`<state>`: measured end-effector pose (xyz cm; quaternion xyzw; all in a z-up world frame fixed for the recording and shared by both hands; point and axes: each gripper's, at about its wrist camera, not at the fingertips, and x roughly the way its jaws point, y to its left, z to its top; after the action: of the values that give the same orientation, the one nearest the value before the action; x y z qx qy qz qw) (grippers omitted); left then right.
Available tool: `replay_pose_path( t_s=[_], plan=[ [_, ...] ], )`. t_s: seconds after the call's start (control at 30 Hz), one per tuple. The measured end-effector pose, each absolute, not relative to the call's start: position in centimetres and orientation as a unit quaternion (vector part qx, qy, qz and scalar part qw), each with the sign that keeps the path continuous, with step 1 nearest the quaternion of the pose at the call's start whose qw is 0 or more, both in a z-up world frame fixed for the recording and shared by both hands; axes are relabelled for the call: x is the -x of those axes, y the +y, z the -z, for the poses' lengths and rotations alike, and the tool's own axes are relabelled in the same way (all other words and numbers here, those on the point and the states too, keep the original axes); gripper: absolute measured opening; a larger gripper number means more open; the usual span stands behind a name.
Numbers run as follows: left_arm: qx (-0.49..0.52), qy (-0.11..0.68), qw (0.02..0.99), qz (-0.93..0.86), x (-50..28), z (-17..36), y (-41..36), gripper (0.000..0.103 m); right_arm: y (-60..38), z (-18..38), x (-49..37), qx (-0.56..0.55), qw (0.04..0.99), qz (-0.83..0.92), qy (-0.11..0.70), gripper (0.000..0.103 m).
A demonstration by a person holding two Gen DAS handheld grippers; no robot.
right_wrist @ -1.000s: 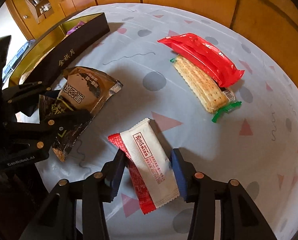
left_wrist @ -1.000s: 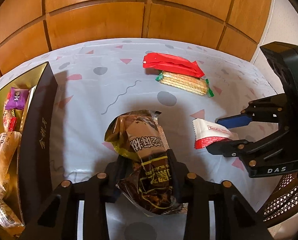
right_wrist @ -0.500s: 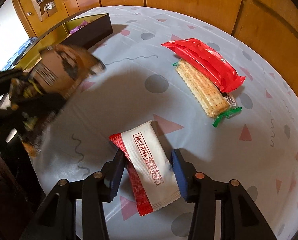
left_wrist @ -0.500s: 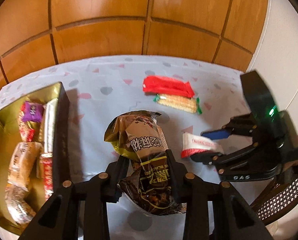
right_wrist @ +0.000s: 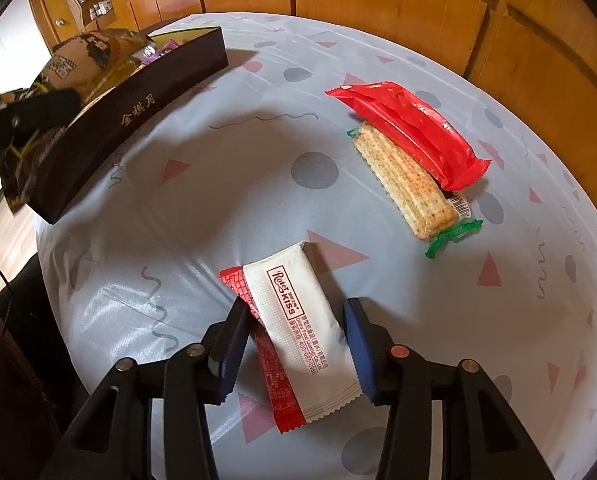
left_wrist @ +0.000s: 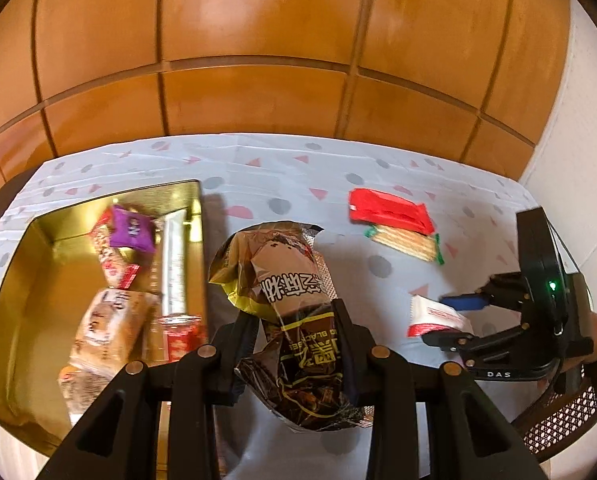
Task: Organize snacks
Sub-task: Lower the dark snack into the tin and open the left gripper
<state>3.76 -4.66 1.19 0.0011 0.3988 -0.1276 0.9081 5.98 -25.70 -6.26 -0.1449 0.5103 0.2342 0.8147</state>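
Note:
My left gripper (left_wrist: 296, 332) is shut on a brown and gold snack bag (left_wrist: 286, 304) and holds it high above the table, beside the gold-lined box (left_wrist: 38, 248). The bag also shows in the right wrist view (right_wrist: 78, 64), over the dark box wall (right_wrist: 138, 116). My right gripper (right_wrist: 296, 344) is open and straddles a white and red Roies Kiss packet (right_wrist: 298, 320) lying on the tablecloth; the jaws do not press it. That packet also shows in the left wrist view (left_wrist: 434, 316).
The box holds several snacks, among them a purple packet (left_wrist: 132, 232). A red packet (right_wrist: 410, 132) lies on a cracker pack with green ends (right_wrist: 406, 184) on the far tablecloth. Wooden panels stand behind the round table (right_wrist: 218, 200).
My left gripper has lifted the brown bag off the table and carried it up and left toward the box. The right gripper has stayed around the white packet.

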Motion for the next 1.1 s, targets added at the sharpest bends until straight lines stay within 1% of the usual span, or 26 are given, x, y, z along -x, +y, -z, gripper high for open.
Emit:
replay_pose_path(
  t_s=[0.1, 0.27, 0.5, 0.63, 0.83, 1.1],
  plan=[
    [0.008, 0.399, 0.909, 0.118, -3.9, -1.2, -3.5, 0.036, -25.7, 6.3, -6.0, 0.145, 0.815, -0.234, 0.51, 0.048],
    [0.051, 0.402, 0.909, 0.096, -4.6, -1.7, 0.1, 0.036, -25.7, 6.2, -5.9, 0.15, 0.816, -0.234, 0.507, 0.048],
    [0.138, 0.403, 0.904, 0.034, -5.3, -2.5, 8.6, 0.036, -25.5, 6.2, -5.9, 0.157, 0.816, -0.233, 0.505, 0.048],
    [0.165, 0.412, 0.896, -0.011, -6.1, -1.9, 13.0, 0.036, -25.4, 6.2, -5.9, 0.158, 0.816, -0.232, 0.505, 0.048],
    [0.175, 0.428, 0.886, -0.043, -8.8, -0.6, 15.6, 0.036, -25.3, 6.3, -5.8, 0.159, 0.817, -0.231, 0.503, 0.048],
    [0.149, 0.456, 0.877, -0.034, -13.2, 2.0, 15.6, 0.038, -25.3, 6.4, -5.9, 0.154, 0.819, -0.23, 0.504, 0.048]
  ],
)
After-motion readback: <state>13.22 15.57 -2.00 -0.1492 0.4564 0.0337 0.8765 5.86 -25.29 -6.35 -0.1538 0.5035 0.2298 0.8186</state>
